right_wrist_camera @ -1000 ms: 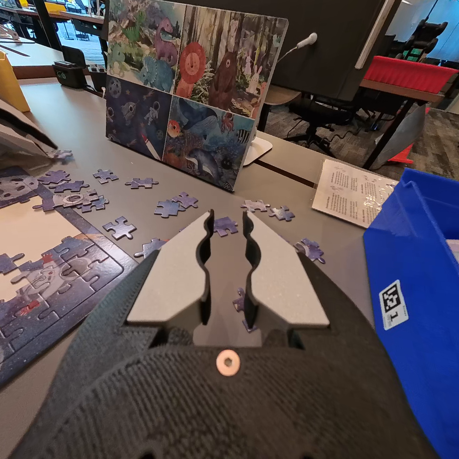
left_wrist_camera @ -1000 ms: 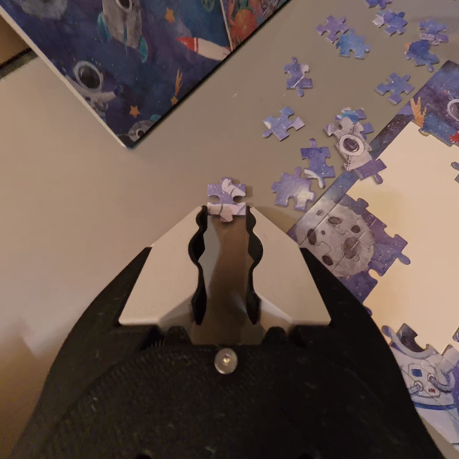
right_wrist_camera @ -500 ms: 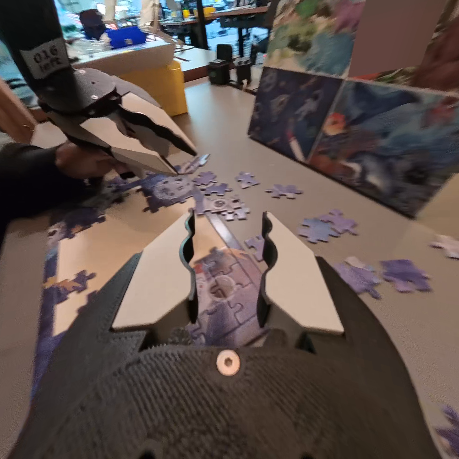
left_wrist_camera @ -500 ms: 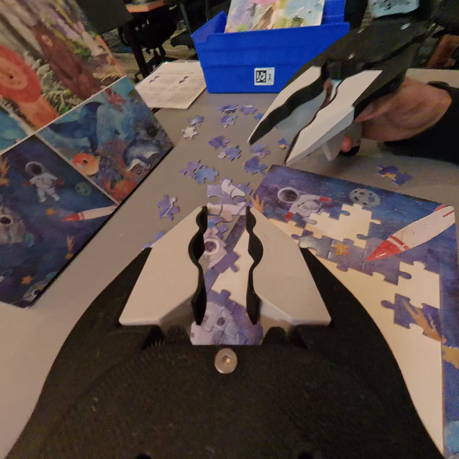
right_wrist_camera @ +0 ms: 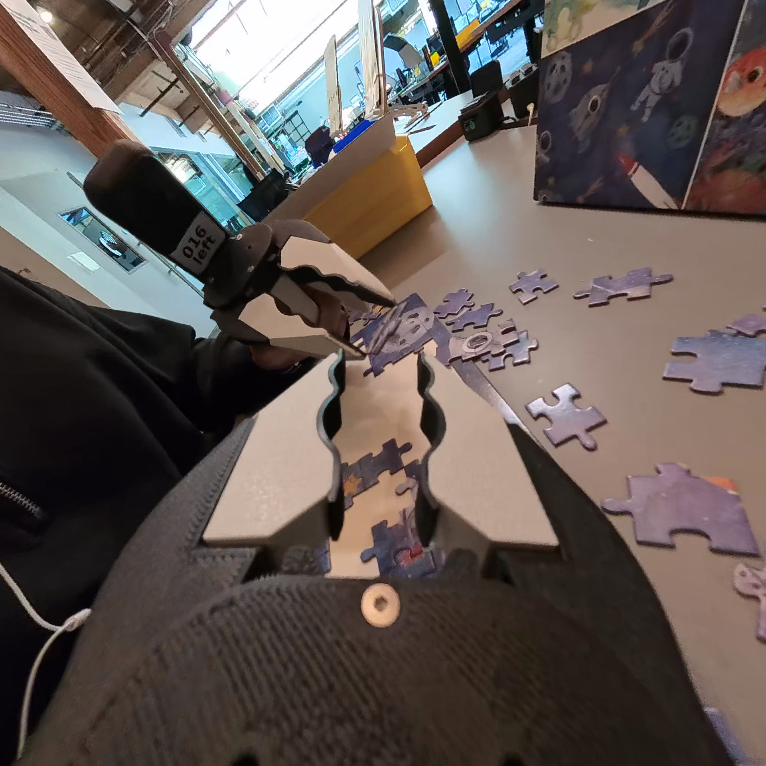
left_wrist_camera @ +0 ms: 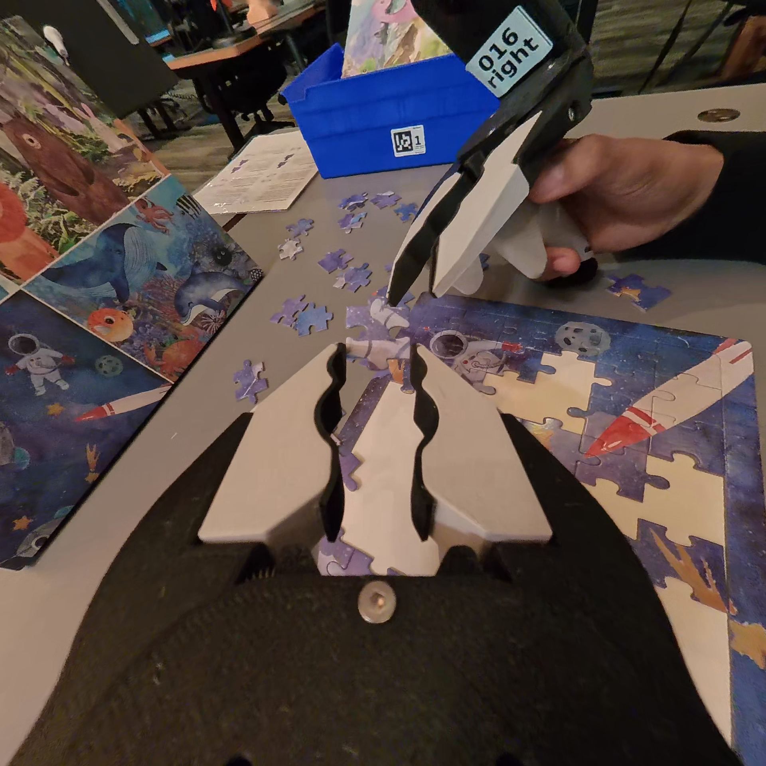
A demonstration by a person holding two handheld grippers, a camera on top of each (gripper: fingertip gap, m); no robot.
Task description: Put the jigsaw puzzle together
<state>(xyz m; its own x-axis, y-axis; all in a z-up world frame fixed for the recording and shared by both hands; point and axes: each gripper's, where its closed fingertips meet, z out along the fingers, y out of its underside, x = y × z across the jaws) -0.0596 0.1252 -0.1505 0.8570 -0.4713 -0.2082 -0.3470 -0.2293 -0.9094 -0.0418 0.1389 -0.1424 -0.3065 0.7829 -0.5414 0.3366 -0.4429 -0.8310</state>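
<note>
On the counter (left_wrist_camera: 103,518), the space jigsaw (left_wrist_camera: 621,414) spreading out beneath and to the right of the left gripper's jaws has its border and an astronaut joined, yet broad pale gaps remain inside and many loose pieces (left_wrist_camera: 348,273) lie scattered ahead of the jaws, so it looks partly built. The left gripper (left_wrist_camera: 378,352) is clamped on a purple-and-white puzzle piece (left_wrist_camera: 379,331) at its fingertips, above the jigsaw's near corner. The right gripper (right_wrist_camera: 381,364) holds nothing, jaws apart, one fingertip just beside that piece.

2 tools (left_wrist_camera: 379,352) (right_wrist_camera: 381,358), 1 blue bin (left_wrist_camera: 385,107), 1 puzzle board (left_wrist_camera: 621,414).
</note>
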